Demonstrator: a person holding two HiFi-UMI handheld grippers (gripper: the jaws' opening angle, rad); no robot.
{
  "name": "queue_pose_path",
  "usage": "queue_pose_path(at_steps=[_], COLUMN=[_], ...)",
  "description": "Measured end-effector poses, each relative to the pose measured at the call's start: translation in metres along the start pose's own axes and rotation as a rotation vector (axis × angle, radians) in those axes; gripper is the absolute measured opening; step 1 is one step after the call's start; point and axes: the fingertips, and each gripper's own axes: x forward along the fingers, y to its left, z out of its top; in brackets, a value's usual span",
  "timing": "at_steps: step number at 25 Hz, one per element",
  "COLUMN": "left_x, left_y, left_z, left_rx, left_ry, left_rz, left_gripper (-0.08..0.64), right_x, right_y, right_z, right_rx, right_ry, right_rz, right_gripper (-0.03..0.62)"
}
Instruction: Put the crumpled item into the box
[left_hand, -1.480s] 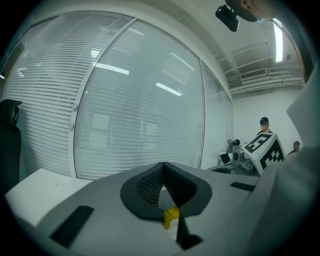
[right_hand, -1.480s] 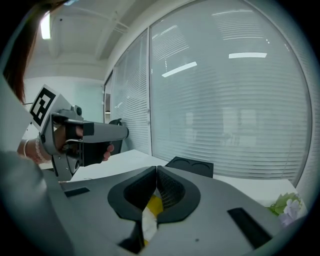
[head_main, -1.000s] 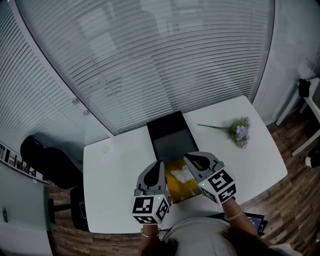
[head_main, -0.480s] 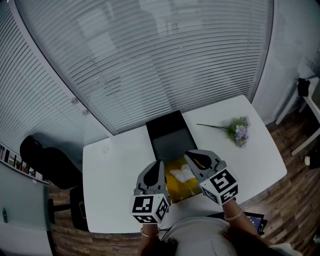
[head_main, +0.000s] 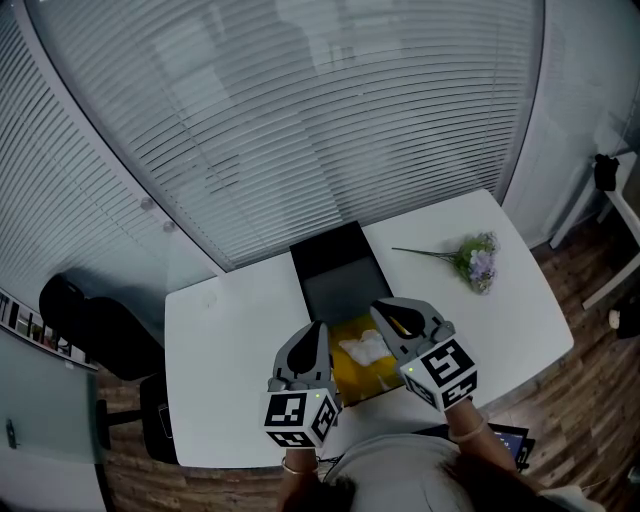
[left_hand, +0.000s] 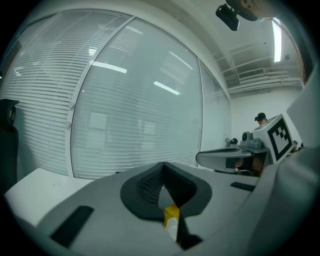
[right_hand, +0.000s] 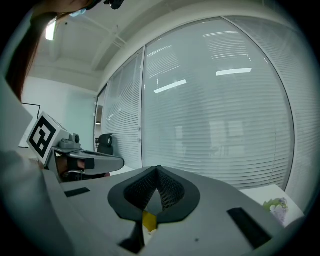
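Note:
A white crumpled item (head_main: 362, 347) lies inside the yellow box (head_main: 372, 380) at the front middle of the white table (head_main: 230, 340). A black flat box part (head_main: 338, 270) adjoins the yellow box on its far side. My left gripper (head_main: 320, 330) hovers at the box's left edge and my right gripper (head_main: 385, 316) at its right edge, both shut with nothing held. In the left gripper view the jaws (left_hand: 163, 167) meet at the tips, and a sliver of the yellow box (left_hand: 171, 212) shows below them. The right gripper (right_hand: 158, 170) looks the same, with yellow (right_hand: 149, 221) underneath.
A sprig of purple flowers (head_main: 478, 262) lies on the table's right side. Window blinds (head_main: 300, 120) rise just behind the table's far edge. A black chair (head_main: 90, 320) stands on the floor to the left. Bare tabletop lies on both sides of the box.

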Motion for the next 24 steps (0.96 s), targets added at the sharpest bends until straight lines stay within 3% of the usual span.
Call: queue_pose_path(at_steps=[24], left_x=[0.0016], left_y=[0.0012], left_z=[-0.0041], left_rx=[-0.014], left_ry=[0.004], left_rz=[0.003], left_gripper=[0.015], right_x=[0.0058], right_y=[-0.0016], right_z=[-0.0007], right_rx=[-0.018], right_ry=[-0.02], right_rz=[0.013], right_gripper=[0.026])
